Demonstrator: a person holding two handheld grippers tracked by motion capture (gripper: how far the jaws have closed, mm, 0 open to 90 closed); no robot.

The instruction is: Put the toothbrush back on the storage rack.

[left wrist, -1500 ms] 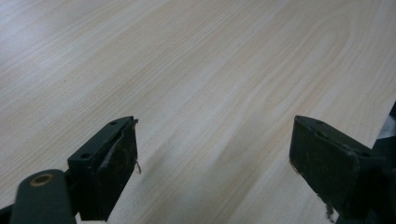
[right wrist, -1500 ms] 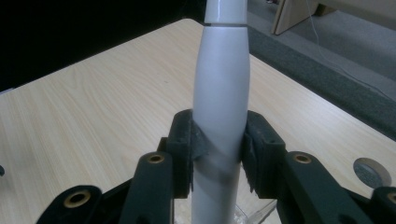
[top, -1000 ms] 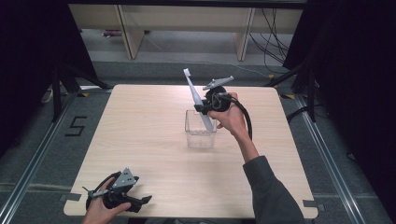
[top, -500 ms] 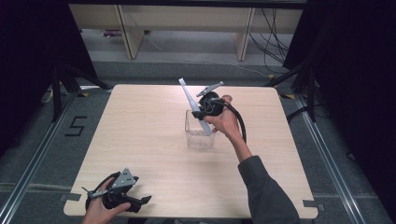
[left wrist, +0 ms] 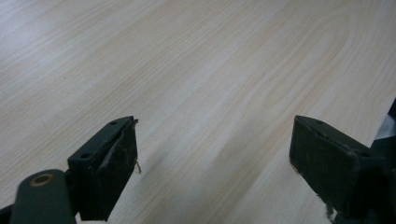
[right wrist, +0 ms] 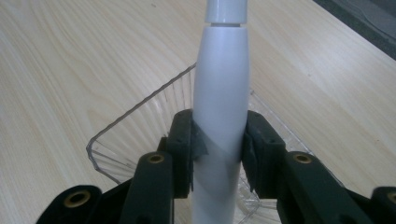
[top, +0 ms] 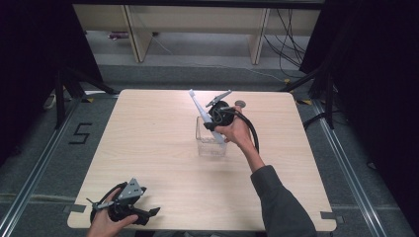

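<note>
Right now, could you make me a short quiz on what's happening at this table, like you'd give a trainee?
1. True or false: the right gripper has its jaws shut on the white handle.
2. Where is the handle's lower end? A) inside the clear container B) flat on the table C) beside the left gripper
3. What lies between the left gripper's jaws in the left gripper view?

Key
1. True; both jaws press its sides.
2. A; it slants up out of the container.
3. Nothing but bare tabletop; the jaws stand wide apart.
</note>
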